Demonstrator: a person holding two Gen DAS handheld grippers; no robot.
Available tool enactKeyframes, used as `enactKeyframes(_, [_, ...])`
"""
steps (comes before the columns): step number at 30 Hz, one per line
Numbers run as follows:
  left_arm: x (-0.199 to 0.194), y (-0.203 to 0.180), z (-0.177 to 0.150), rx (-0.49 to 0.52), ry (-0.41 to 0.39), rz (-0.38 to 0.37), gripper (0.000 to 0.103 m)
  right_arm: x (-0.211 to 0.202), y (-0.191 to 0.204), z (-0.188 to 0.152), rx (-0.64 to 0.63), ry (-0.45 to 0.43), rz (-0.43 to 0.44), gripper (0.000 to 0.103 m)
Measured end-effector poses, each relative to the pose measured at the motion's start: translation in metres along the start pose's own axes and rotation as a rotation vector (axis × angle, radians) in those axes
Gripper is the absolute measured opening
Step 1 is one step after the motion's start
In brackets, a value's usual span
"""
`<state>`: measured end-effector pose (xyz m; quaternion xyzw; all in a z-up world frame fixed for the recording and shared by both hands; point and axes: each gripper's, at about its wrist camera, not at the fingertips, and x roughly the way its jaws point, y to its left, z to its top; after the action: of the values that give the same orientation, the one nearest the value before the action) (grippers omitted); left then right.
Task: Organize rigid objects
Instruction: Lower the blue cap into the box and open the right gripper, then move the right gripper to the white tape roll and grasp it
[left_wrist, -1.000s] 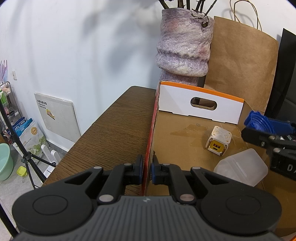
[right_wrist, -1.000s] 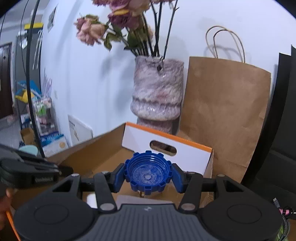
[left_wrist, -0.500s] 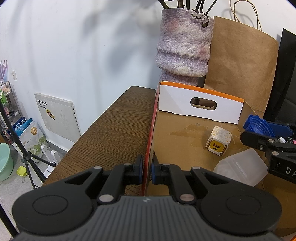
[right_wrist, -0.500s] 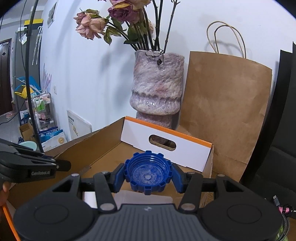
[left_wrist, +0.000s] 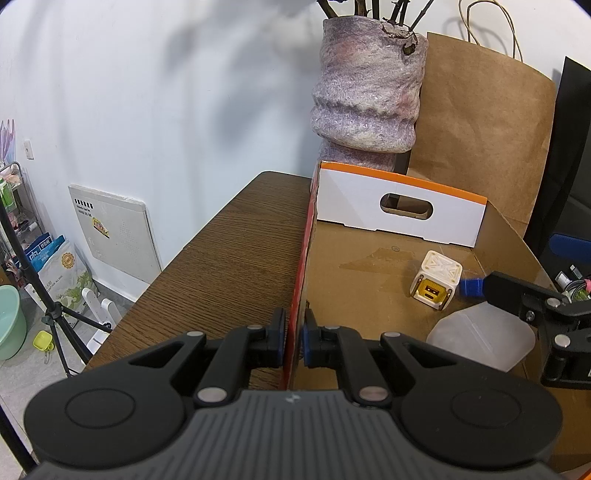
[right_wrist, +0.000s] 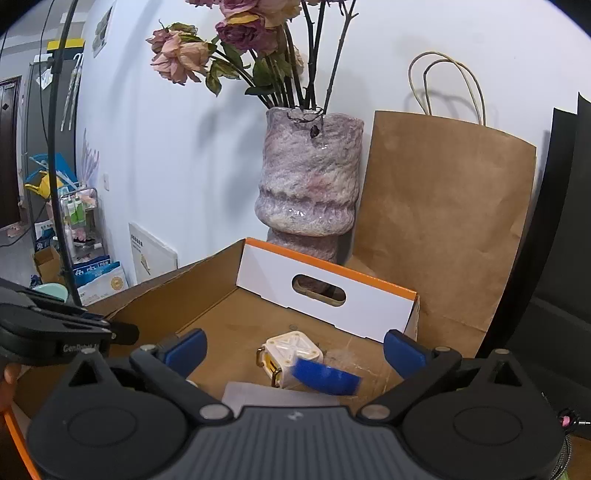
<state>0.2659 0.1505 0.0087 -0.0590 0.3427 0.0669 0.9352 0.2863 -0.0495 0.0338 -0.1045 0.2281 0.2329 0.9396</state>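
Note:
A blue screw cap (right_wrist: 327, 376) shows as a blur in mid-air, just below and free of my right gripper (right_wrist: 293, 350). That gripper's jaws are opening wide over the cardboard box (right_wrist: 266, 280), and neither pad touches the cap. Under it lie a white-and-yellow cube (right_wrist: 290, 354) and a translucent plastic container (right_wrist: 266, 397). In the left wrist view the cube (left_wrist: 437, 284) and container (left_wrist: 480, 339) rest on the box floor, with the right gripper (left_wrist: 521, 266) above them. My left gripper (left_wrist: 294, 332) is shut on the box's left wall (left_wrist: 301, 280).
The box sits on a brown wooden table (left_wrist: 229, 266) that drops off at the left. A purple vase (left_wrist: 365, 96) with dried flowers and a brown paper bag (left_wrist: 480, 129) stand behind the box. A black panel (right_wrist: 565, 221) stands at the right.
The right gripper's jaws have spread from holding the blue cap to wide apart, and the cap has dropped out of them toward the box floor. The left gripper has not moved.

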Motion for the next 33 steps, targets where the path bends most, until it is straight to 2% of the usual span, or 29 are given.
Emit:
enactKeyframes(9, [0.000,0.000,0.000,0.000,0.000,0.001,0.010,-0.001,0.000,-0.001,-0.006,-0.004,-0.008,0.103])
enactKeyframes(14, [0.000,0.000,0.000,0.000,-0.001,0.001,0.010,-0.011,-0.006,0.001,0.020,-0.058,-0.022,0.103])
enactKeyframes(22, [0.000,0.000,0.000,0.001,-0.001,0.001,0.010,-0.029,-0.044,-0.001,0.080,-0.088,-0.143,0.103])
enactKeyframes(30, [0.000,0.000,0.000,0.000,-0.001,0.001,0.010,-0.036,-0.097,-0.028,0.148,-0.030,-0.268,0.103])
enactKeyframes(33, [0.000,0.000,0.000,0.001,-0.001,0.001,0.010,-0.034,-0.112,-0.042,0.171,0.004,-0.289,0.103])
